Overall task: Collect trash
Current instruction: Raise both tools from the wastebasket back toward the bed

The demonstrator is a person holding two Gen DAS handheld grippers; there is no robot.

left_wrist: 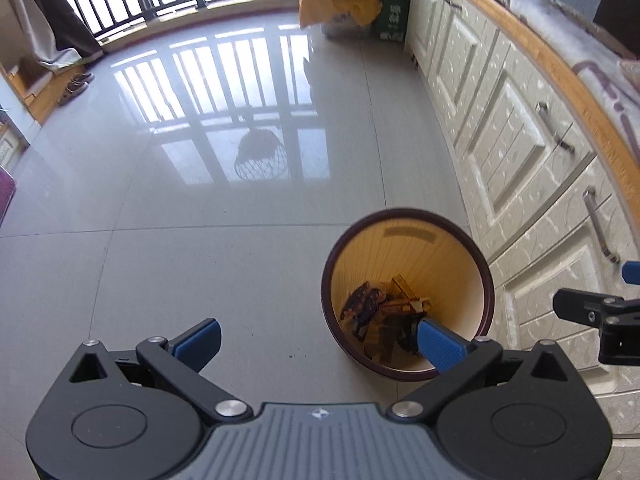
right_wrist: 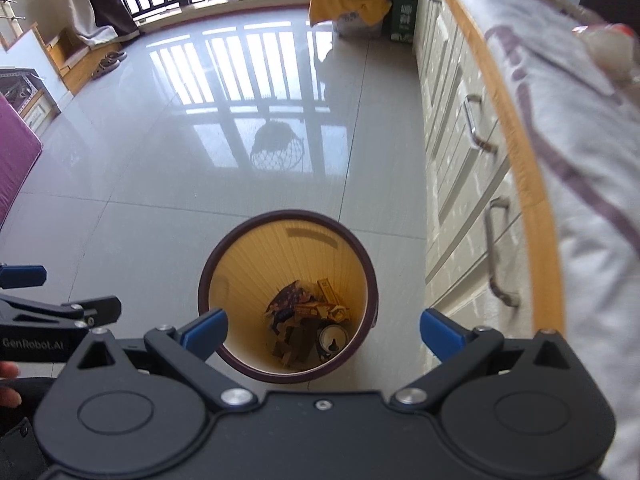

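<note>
1. Far left, a pair of sandals (left_wrist: 76, 85) sits by the wooden step, and the glossy floor (left_wrist: 200, 240) mirrors the balcony railing; I spot no loose litter on it in either view.
2. Near left, the left tongs (left_wrist: 318, 346) are spread wide and released, nothing between the blue pads (left_wrist: 440, 342); the right-hand pad hangs in line with the bin's mouth.
3. Centre, the waste bin (right_wrist: 362, 264) stands upright on the floor, dark rim, pale ribbed wall inside, just beside the cabinet fronts.
4. Down at its bottom lies the collected trash (right_wrist: 304, 316): crumpled printed wrappers, bits of cardboard and a drinks can (right_wrist: 333, 338) lying end-on with its top facing up.
5. Handling call: all of that looks light. The wrappers are soft and would crush and slide, so pinch a bunched fold; the cardboard is stiffer, take an edge; the can is smooth and dents easily, so grip across its body.
6. Near centre in the right wrist view, the right tongs (right_wrist: 323, 334) are also released and empty, pads either side of the bin's near rim and well above it.
7. Right, the cabinet (left_wrist: 516, 148) with metal handles runs near to far, and a pale cloth (right_wrist: 568, 128) covers its tabletop.
8. My read: this load is dropped, both tools free for the next piece.
</note>
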